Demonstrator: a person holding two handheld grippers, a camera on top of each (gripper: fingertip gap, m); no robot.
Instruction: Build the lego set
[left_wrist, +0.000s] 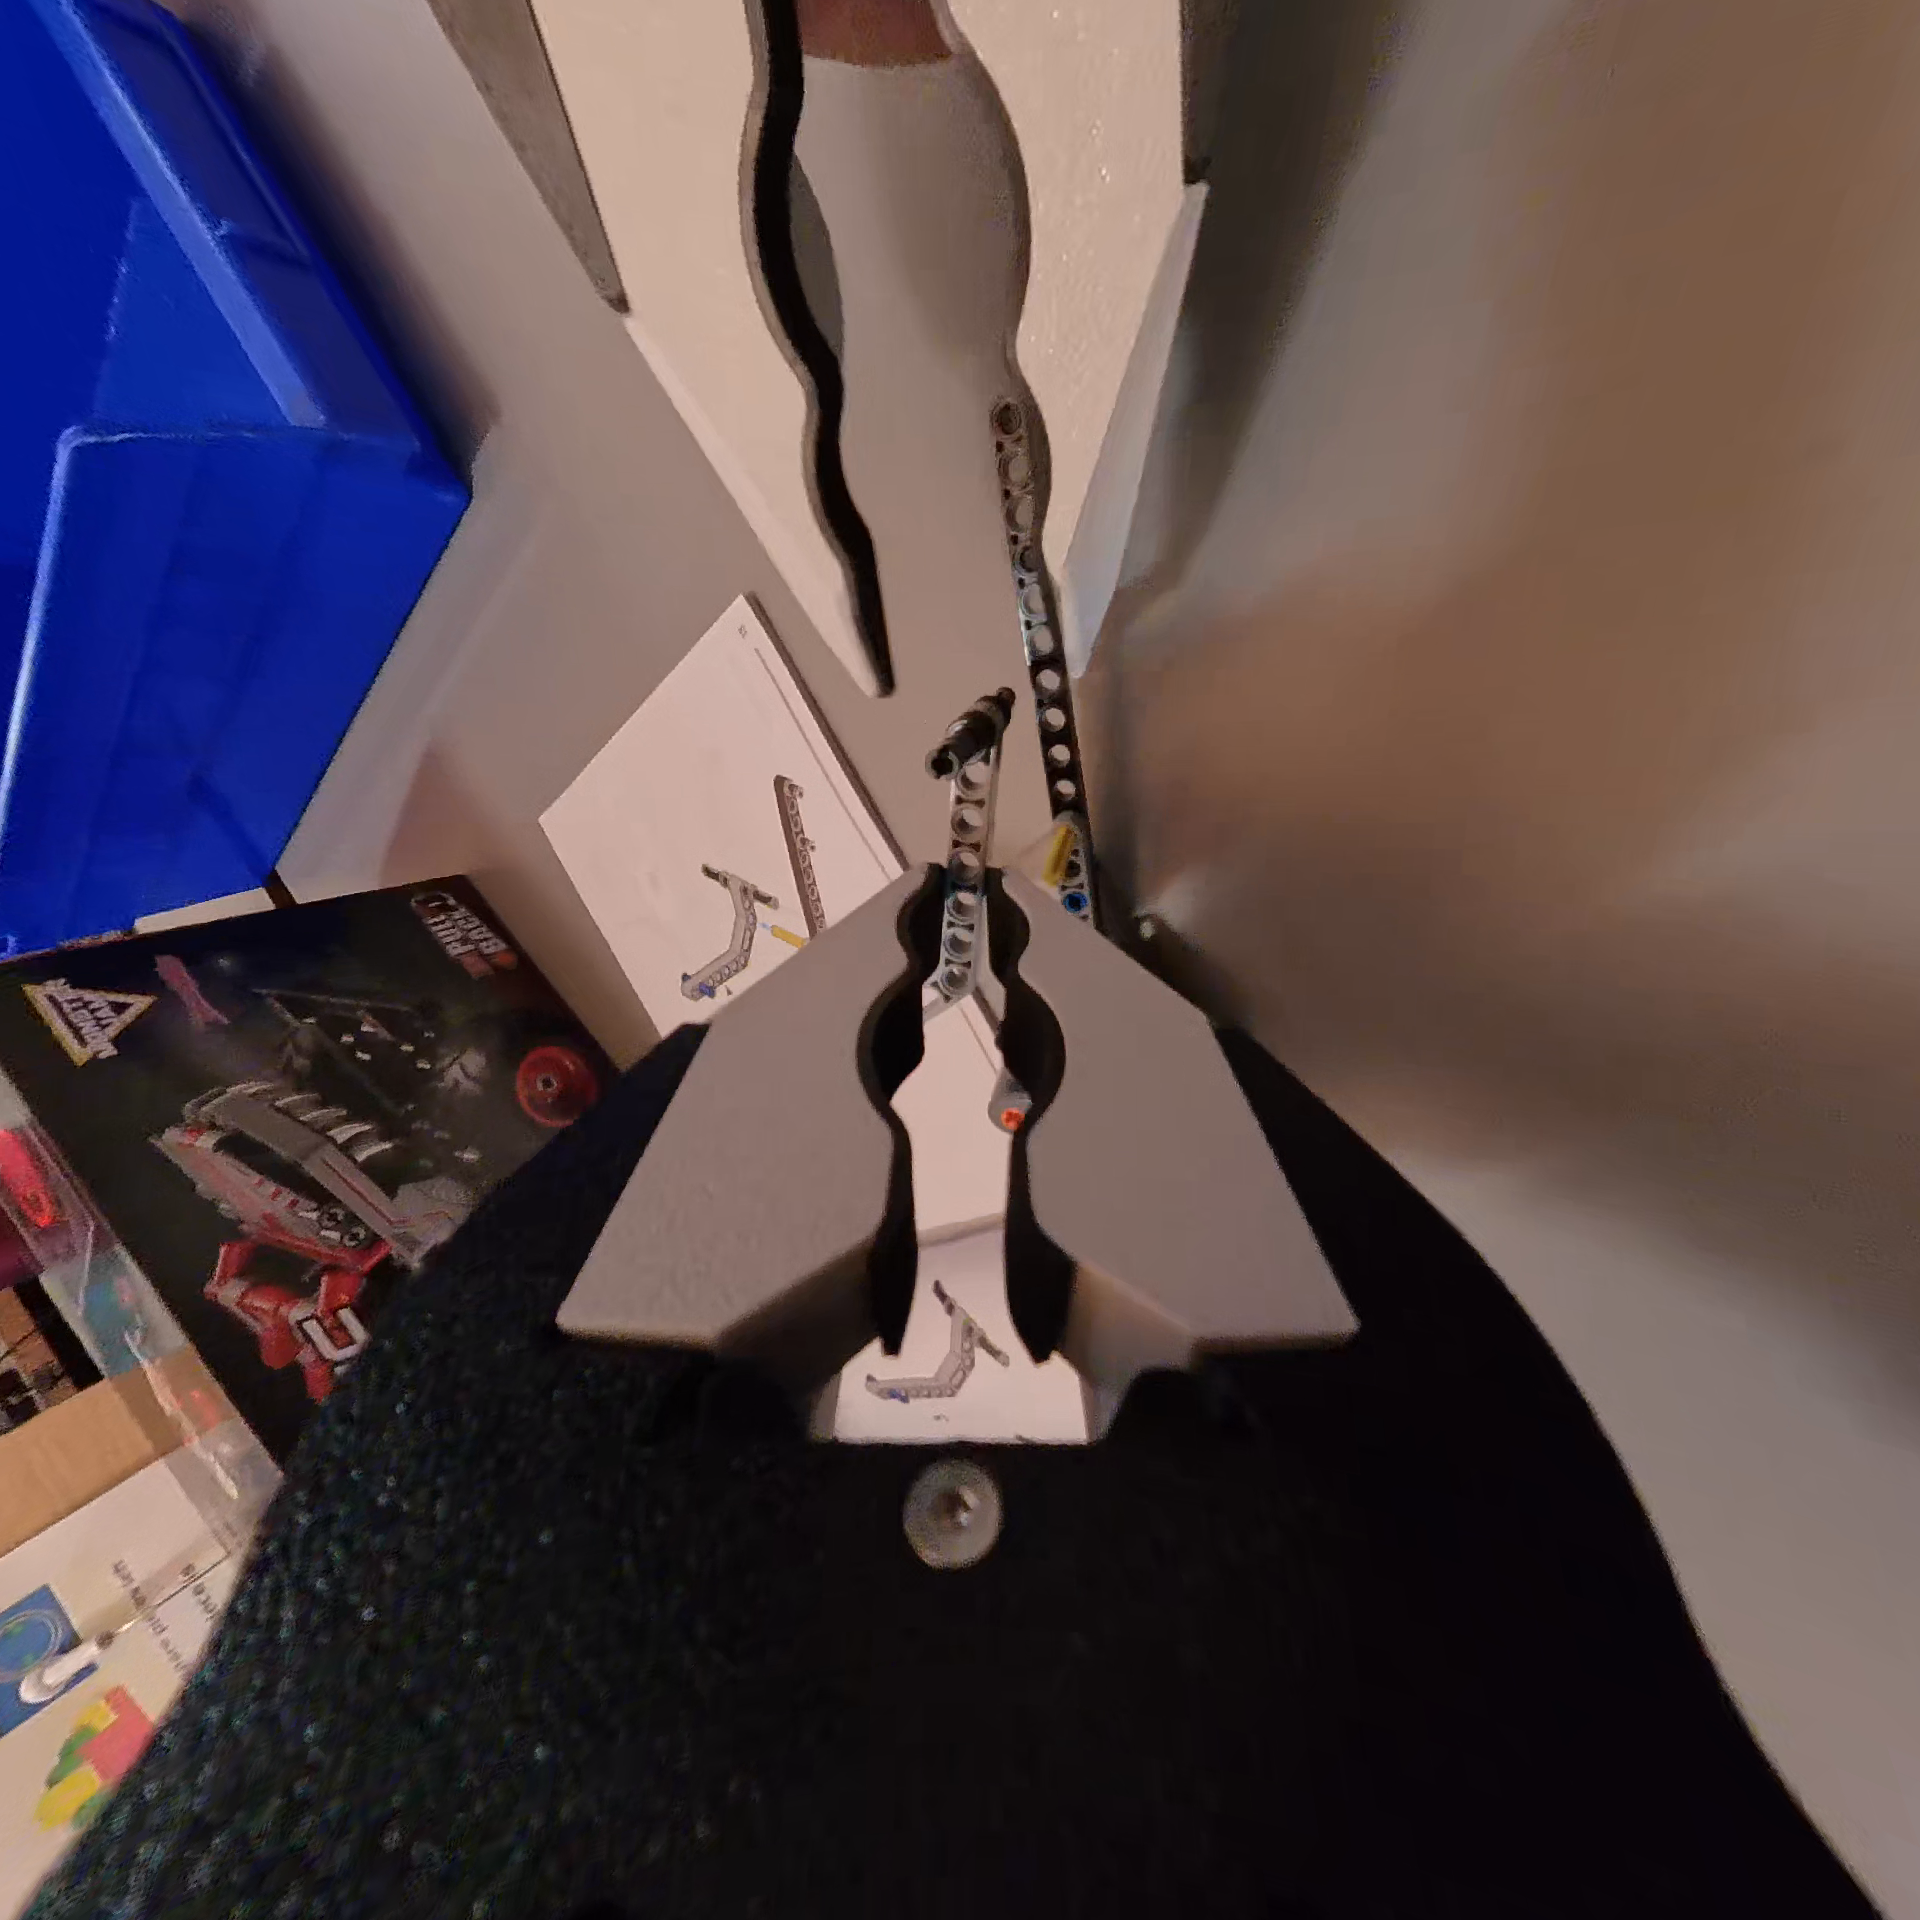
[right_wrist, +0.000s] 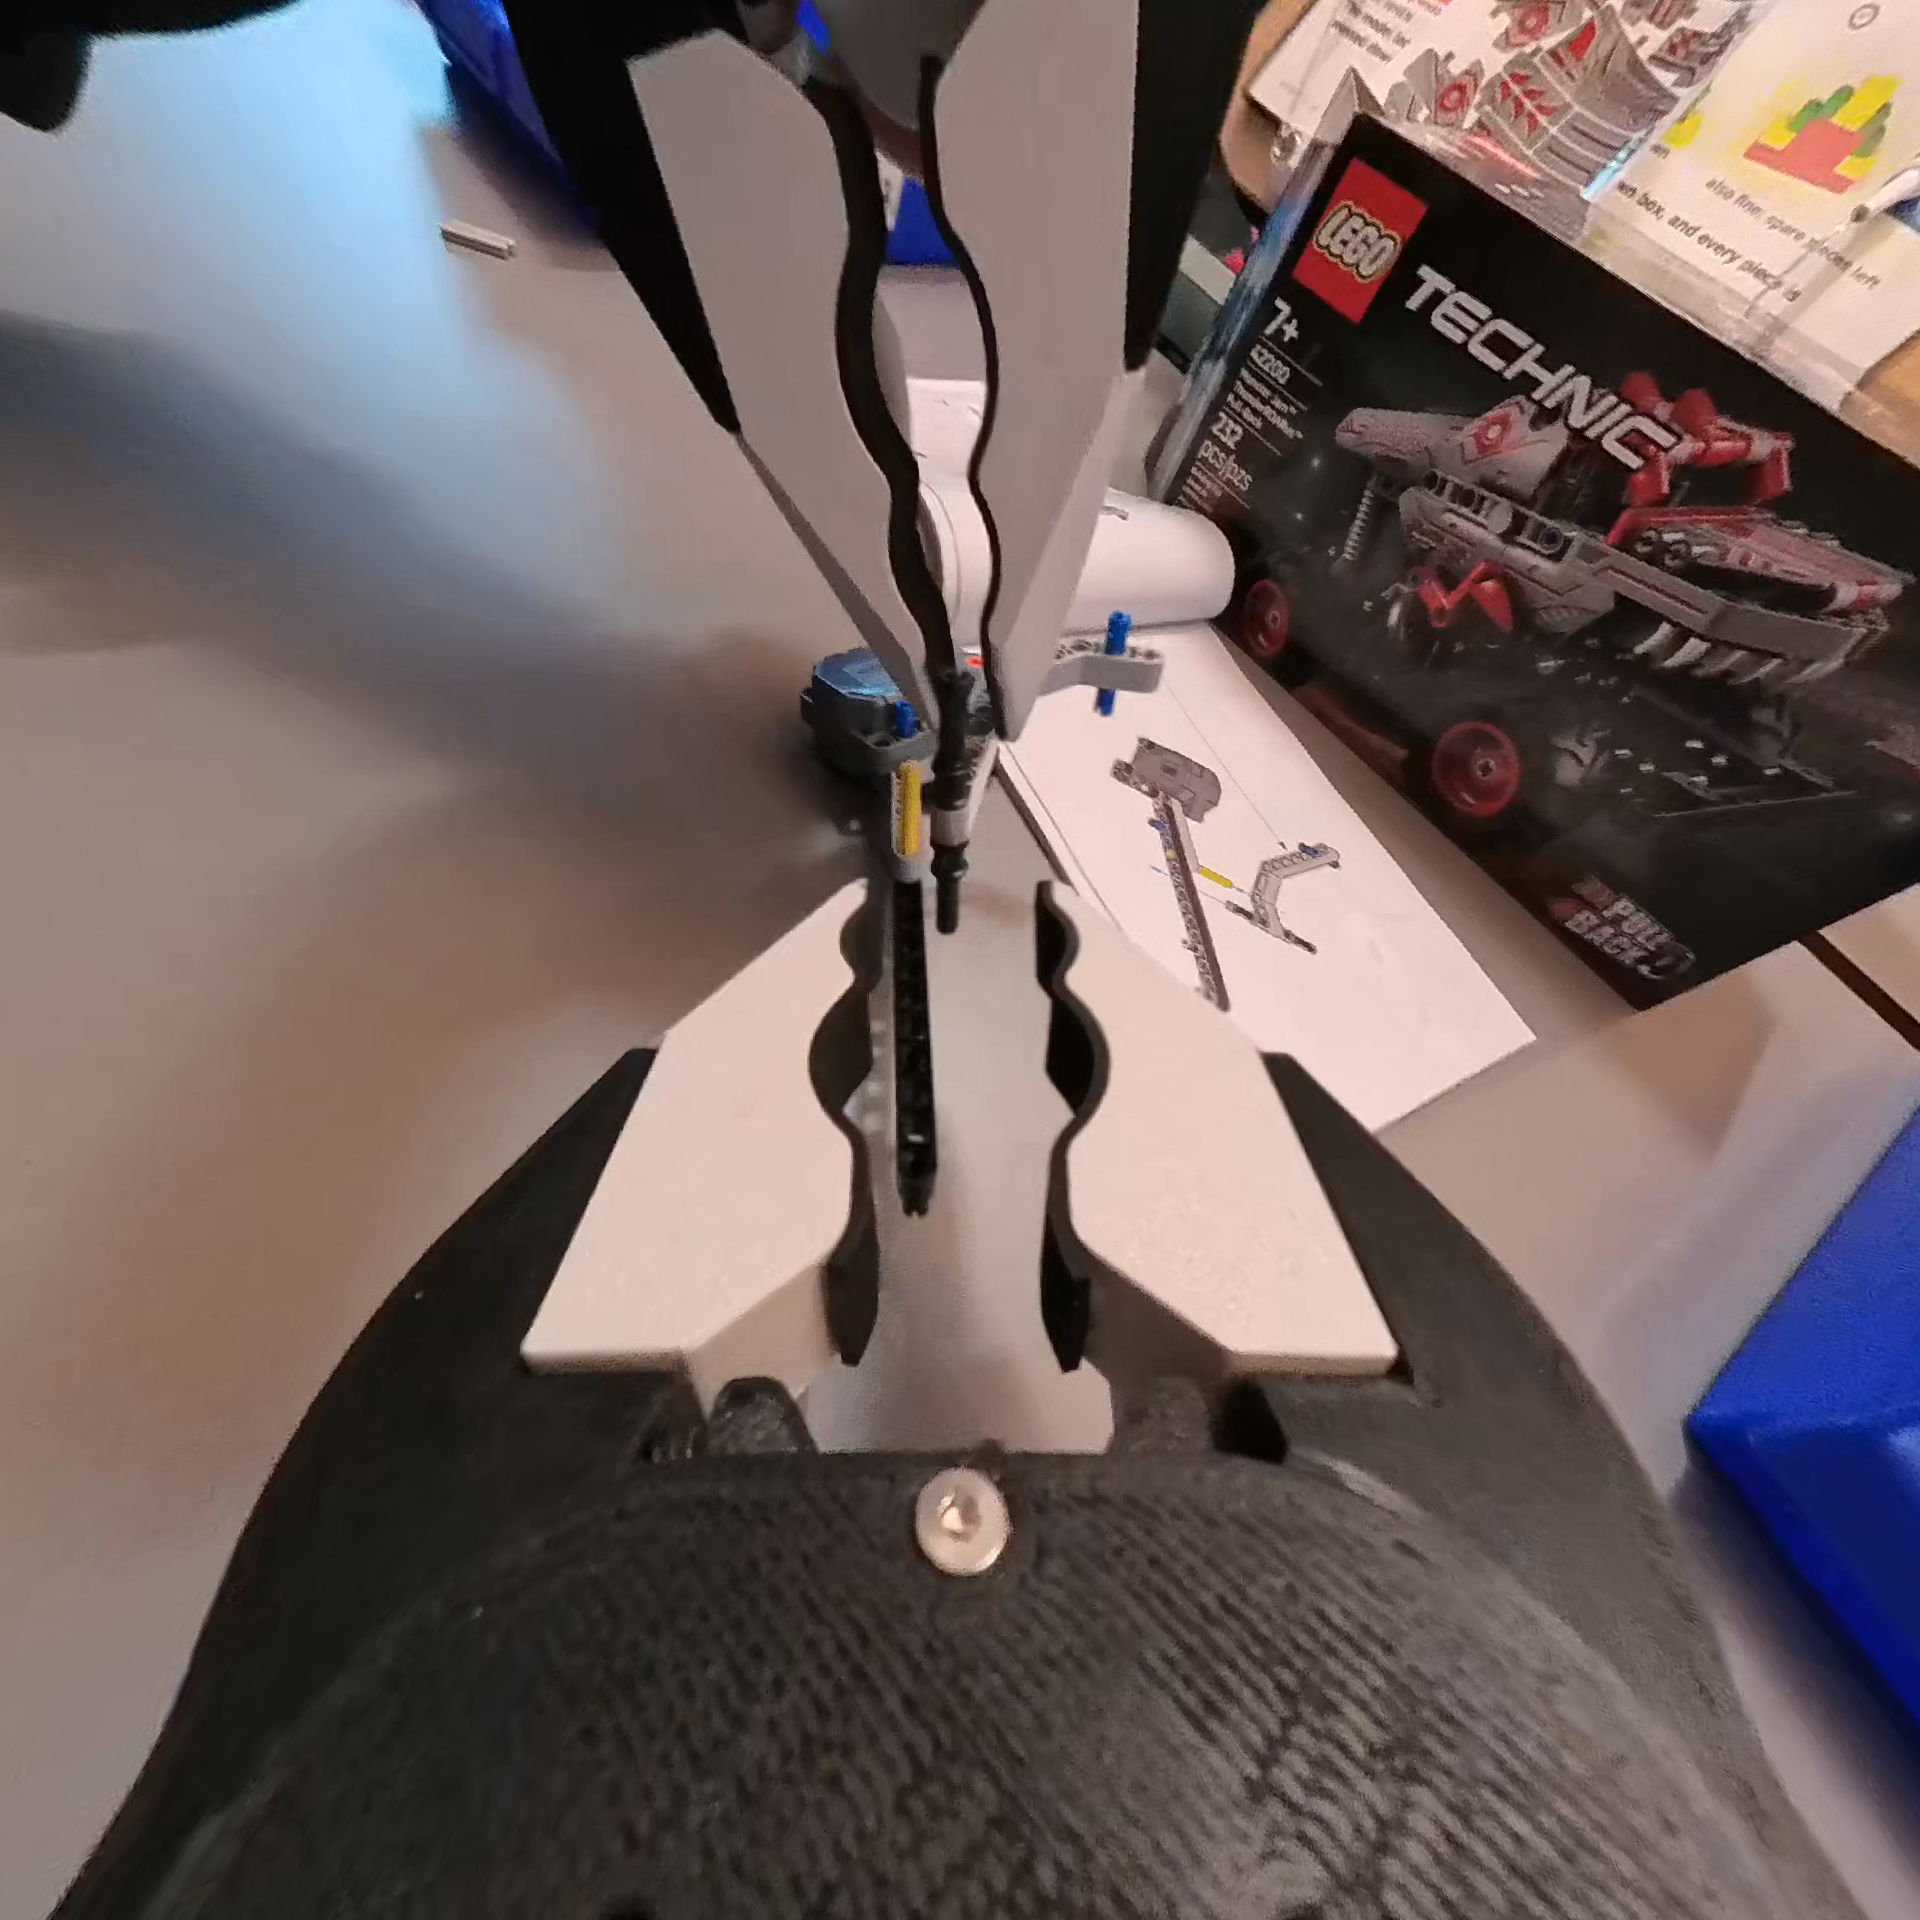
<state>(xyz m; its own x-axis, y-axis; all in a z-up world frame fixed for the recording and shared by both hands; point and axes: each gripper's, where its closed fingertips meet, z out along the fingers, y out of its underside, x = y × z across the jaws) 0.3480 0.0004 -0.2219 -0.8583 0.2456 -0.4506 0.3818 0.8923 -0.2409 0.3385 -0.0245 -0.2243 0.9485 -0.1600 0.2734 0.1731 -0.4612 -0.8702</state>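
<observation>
Lego bent arm (left_wrist: 964, 925): light grey, pinched near its elbow by the left gripper (left_wrist: 961, 883). A black pin (left_wrist: 971, 722) stuck out of its far end.
Long black beam (left_wrist: 1044, 665): just right of the bent arm, flat on the table (left_wrist: 582, 623). It had a yellow pin (left_wrist: 1062, 847) and a blue pin (left_wrist: 1076, 902) in it, and the right wrist view showed a blue-grey motor block (right_wrist: 847, 696) at its far end.
Step in hand: my guess was mating the bent arm onto the beam at the yellow pin, like the drawing on the instruction sheet (left_wrist: 707, 831).
Doing it well: I'd have squared the arm's hole to the yellow pin first, then pushed straight along the pin. Any tilt probably jams it or skids the beam sideways. The beam needed pinning down before any push, since nothing gripped it.
Left pose: it came in steeply from above, tips right beside the motor end. Jaws were narrow and clamped on the grey arm.
Right gripper (right_wrist: 951, 899): low and nearly level with the table, pointing along the beam. Jaws stood fairly wide, with the beam between them close to the left finger. It was clamping nothing as far as I could tell.
Off to the side: the set's box (left_wrist: 291, 1091) and a blue bin (left_wrist: 156, 468), both well clear of the work.
</observation>
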